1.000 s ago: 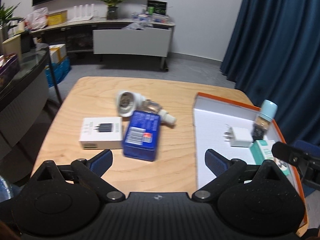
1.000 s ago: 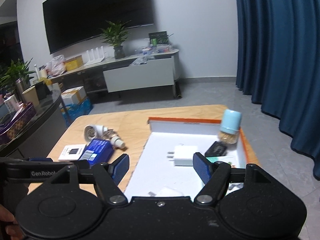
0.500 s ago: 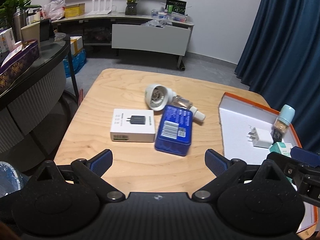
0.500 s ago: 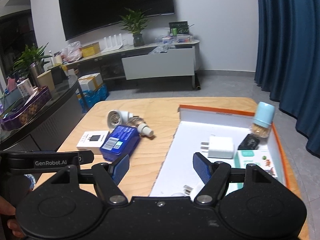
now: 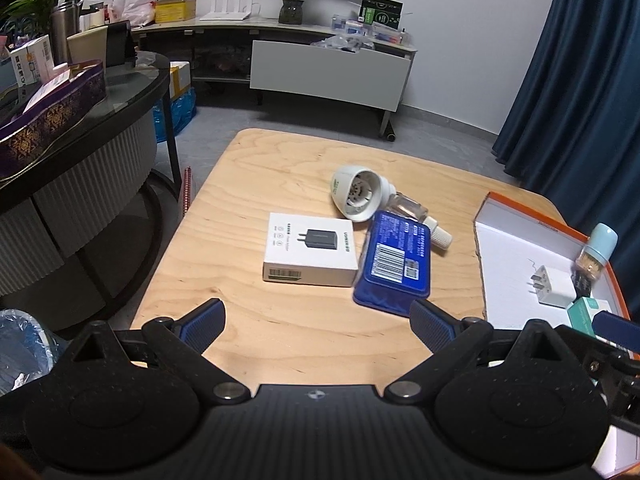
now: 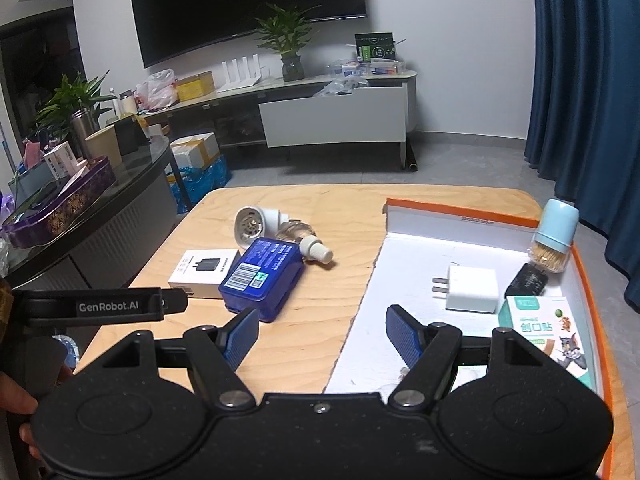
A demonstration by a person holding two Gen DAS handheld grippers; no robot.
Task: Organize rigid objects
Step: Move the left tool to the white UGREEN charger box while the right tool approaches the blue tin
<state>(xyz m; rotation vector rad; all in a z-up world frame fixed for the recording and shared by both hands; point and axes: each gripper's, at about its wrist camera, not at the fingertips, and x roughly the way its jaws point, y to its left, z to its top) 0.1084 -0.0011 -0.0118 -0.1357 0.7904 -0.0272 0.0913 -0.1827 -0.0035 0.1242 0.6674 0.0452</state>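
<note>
On the wooden table (image 5: 256, 176) lie a white charger box (image 5: 310, 254), a blue tin (image 5: 396, 266), a white lamp socket (image 5: 358, 192) and a small clear bottle (image 5: 424, 220). My left gripper (image 5: 316, 322) hovers open near the table's front edge, short of the box and tin. An orange-rimmed white tray (image 6: 460, 216) holds a white plug adapter (image 6: 472, 288), a blue-capped toothpick jar (image 6: 554, 236), a black item (image 6: 526, 280) and a plaster box (image 6: 548, 332). My right gripper (image 6: 322, 334) is open over the tray's left edge, with nothing between its fingers.
A dark glass counter (image 5: 80, 92) with boxes stands to the left. A TV bench (image 6: 332, 120) and a plant (image 6: 286, 40) stand against the back wall. Blue curtains (image 6: 588, 80) hang at the right. A hand (image 6: 16, 404) grips the left tool.
Both views have shifted so the table objects and tray sit further right and lower in frame. Both grippers stay open; nothing on the table has moved.
</note>
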